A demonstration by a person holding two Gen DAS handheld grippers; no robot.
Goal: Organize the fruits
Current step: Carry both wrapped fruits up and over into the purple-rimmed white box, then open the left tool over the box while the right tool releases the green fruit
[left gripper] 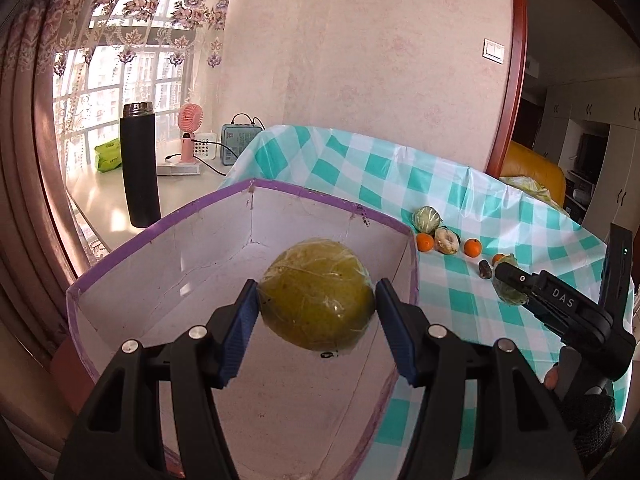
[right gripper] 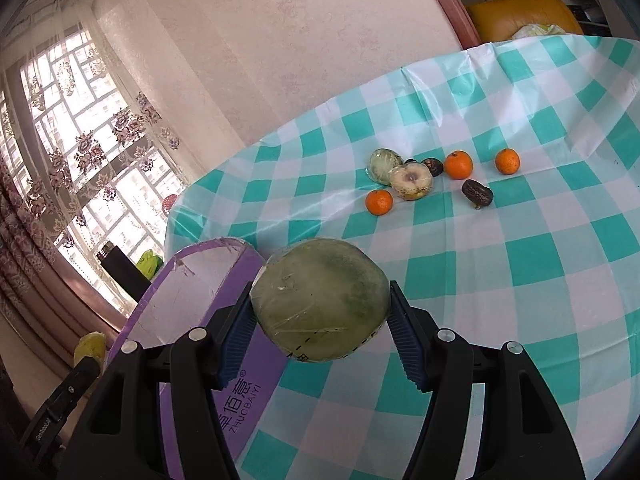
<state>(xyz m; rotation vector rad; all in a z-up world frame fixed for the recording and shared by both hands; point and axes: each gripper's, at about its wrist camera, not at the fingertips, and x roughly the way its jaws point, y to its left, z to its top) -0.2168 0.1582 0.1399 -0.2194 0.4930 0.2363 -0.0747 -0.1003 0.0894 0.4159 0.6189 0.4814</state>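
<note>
The left gripper [left gripper: 316, 312] was closed on a wrapped yellow-green fruit [left gripper: 316, 294], its two blue pads pressed against the fruit's sides, and it held the fruit in the air over the open purple-edged box [left gripper: 160, 276], above the box's white bottom. The right gripper [right gripper: 320, 320] was likewise clamped on a second wrapped green fruit [right gripper: 320, 300], gripped between its pads and held above the checked tablecloth [right gripper: 520, 280], just beside the purple wall of the box [right gripper: 244, 392], which carried printed lettering. Farther back on the table lay the loose fruit: three small oranges, one [right gripper: 379, 202] nearest the box, one [right gripper: 458, 165] in the middle and one [right gripper: 507, 161] to the right. Near them sat a wrapped pale cut fruit [right gripper: 411, 181] touching a wrapped green fruit [right gripper: 385, 165] behind it, and two dark wrinkled fruits, one [right gripper: 477, 193] in front and one [right gripper: 434, 167] beside the middle orange. In the left view the right gripper's body [left gripper: 560, 304] showed from the side over the cloth. Beyond the box, on a pale surface by the window, stood a black flask [left gripper: 140, 166] and a small pink fan [left gripper: 190, 132].
</note>
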